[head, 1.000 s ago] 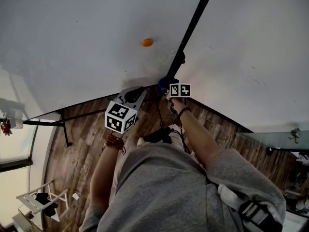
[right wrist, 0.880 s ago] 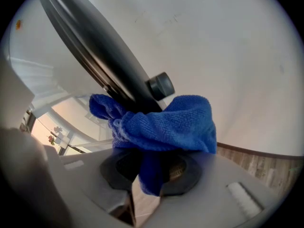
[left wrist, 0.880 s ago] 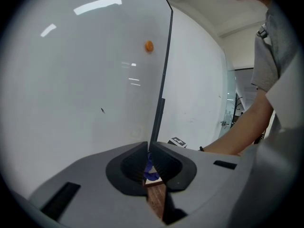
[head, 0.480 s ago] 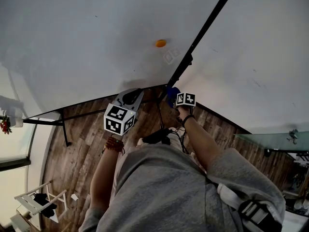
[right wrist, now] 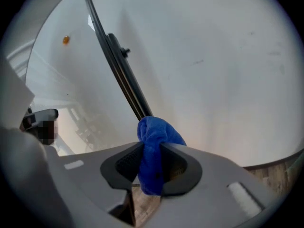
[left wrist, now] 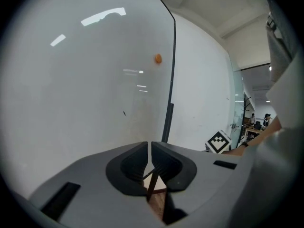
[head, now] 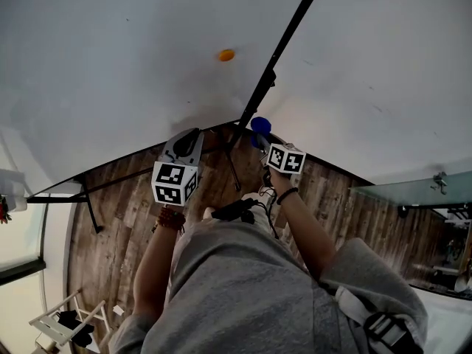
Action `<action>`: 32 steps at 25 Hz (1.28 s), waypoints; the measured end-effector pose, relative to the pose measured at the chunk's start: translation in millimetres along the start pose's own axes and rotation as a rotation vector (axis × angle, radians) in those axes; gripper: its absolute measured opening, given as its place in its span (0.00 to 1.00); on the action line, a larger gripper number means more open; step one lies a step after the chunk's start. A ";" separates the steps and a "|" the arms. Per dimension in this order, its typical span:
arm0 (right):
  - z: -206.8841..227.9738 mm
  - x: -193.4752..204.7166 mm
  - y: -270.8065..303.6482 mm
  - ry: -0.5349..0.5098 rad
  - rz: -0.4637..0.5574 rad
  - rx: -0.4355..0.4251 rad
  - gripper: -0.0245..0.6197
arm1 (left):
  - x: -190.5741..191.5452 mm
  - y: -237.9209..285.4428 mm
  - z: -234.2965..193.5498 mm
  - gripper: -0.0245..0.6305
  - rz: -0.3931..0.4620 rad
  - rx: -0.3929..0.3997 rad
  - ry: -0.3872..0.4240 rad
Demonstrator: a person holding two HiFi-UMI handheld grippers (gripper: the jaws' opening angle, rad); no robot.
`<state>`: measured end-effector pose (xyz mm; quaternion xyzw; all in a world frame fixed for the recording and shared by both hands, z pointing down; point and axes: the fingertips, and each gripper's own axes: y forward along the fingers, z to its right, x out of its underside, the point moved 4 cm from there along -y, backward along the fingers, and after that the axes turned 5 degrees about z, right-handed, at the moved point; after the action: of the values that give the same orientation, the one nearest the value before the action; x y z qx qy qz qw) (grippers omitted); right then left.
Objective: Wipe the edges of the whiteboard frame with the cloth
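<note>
The whiteboard fills the upper left of the head view, and its black frame edge runs down its right side. My right gripper is shut on a bunched blue cloth, and the cloth sits against the lower end of that frame edge. My left gripper is shut with nothing in it; it hangs in front of the board's lower part, left of the frame edge. In the head view the left gripper sits left of the right gripper.
An orange magnet sticks to the board. A white wall lies right of the frame. Black stand legs rest on the wooden floor. A glass partition stands at the right.
My right gripper with the cloth has moved down along the frame edge toward its lower end. The left gripper has stayed in much the same place.
</note>
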<state>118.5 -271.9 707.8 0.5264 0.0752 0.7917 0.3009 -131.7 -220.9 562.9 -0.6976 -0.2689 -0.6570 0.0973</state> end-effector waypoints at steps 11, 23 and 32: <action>-88.7 -75.3 -94.0 -0.286 0.321 -0.077 0.21 | -26.3 -29.1 16.9 0.08 0.174 -0.149 0.099; -194.2 -112.8 -156.5 -0.569 0.575 -0.095 0.21 | -67.6 -65.2 43.1 0.08 0.316 -0.185 0.177; -249.8 -105.5 -180.4 -0.672 0.670 -0.148 0.21 | -82.0 -88.2 59.7 0.08 0.400 -0.184 0.207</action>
<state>-1.4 -135.4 437.5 0.7256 -0.2565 0.6343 0.0736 -123.9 -138.3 457.2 -0.6720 -0.0529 -0.7143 0.1884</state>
